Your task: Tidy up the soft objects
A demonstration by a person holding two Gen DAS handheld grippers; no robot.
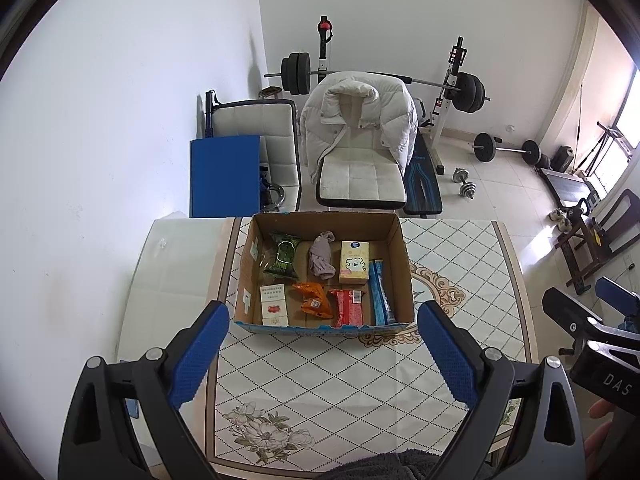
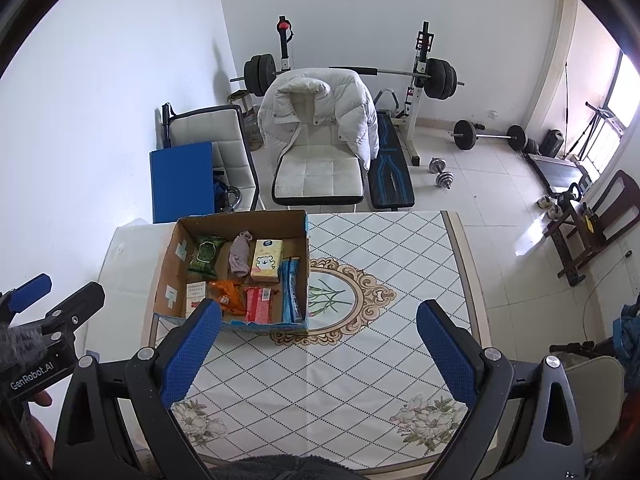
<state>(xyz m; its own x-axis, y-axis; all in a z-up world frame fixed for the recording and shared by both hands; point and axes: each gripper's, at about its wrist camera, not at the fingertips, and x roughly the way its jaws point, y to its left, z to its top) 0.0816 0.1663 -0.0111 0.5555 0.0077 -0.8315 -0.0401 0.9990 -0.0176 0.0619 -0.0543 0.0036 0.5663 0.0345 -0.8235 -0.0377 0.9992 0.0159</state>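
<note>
An open cardboard box (image 1: 394,248) (image 2: 168,276) stands on the patterned table (image 1: 320,376) (image 2: 360,360). Inside lie a grey sock (image 1: 322,256) (image 2: 239,254), a green snack bag (image 1: 284,256) (image 2: 206,254), a yellow tissue pack (image 1: 354,262) (image 2: 267,260), a white carton (image 1: 274,305), an orange packet (image 1: 314,300) (image 2: 229,294), a red packet (image 1: 349,308) (image 2: 259,304) and a blue packet (image 1: 380,296) (image 2: 290,292). My left gripper (image 1: 322,360) is open and empty, near the box's front edge. My right gripper (image 2: 320,352) is open and empty, right of the box.
A white chair with a white padded jacket (image 1: 360,120) (image 2: 320,112) stands behind the table. A blue board (image 1: 224,176) leans at the left beside a second chair. Barbells, a weight bench (image 1: 424,184) and dumbbells fill the floor behind.
</note>
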